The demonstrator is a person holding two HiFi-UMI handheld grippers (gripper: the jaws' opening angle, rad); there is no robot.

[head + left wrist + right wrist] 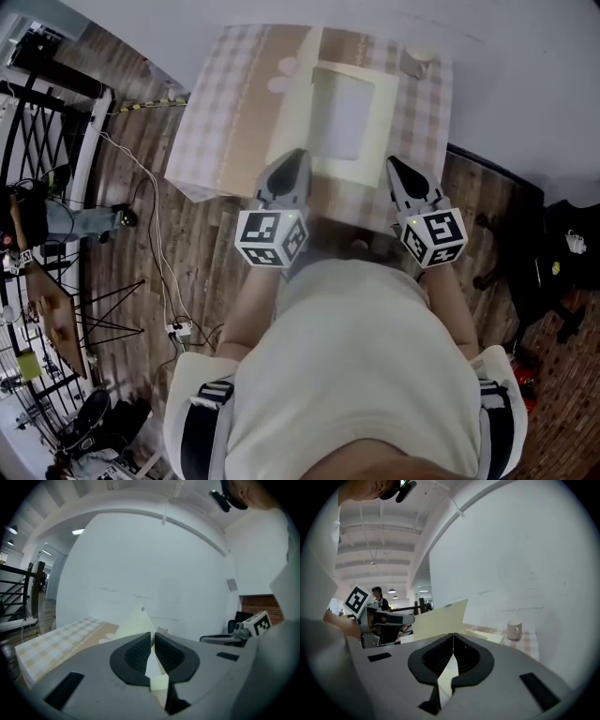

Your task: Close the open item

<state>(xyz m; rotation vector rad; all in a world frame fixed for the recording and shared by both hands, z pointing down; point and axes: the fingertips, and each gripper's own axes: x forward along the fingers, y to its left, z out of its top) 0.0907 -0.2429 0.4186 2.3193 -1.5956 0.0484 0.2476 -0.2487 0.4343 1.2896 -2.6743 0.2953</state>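
Note:
A cream box lid with a clear window lies over the checked tablecloth; its near edge is raised. In the head view my left gripper is at the lid's near left corner and my right gripper at its near right corner. In the left gripper view the cream lid runs between the pads of the left gripper, which stand a narrow gap apart. In the right gripper view the lid stands tilted up, and the right gripper is shut on its edge.
A pale mug stands at the table's far right corner by the white wall. Wooden floor with cables lies to the left. A black chair is at the right. A person stands far off.

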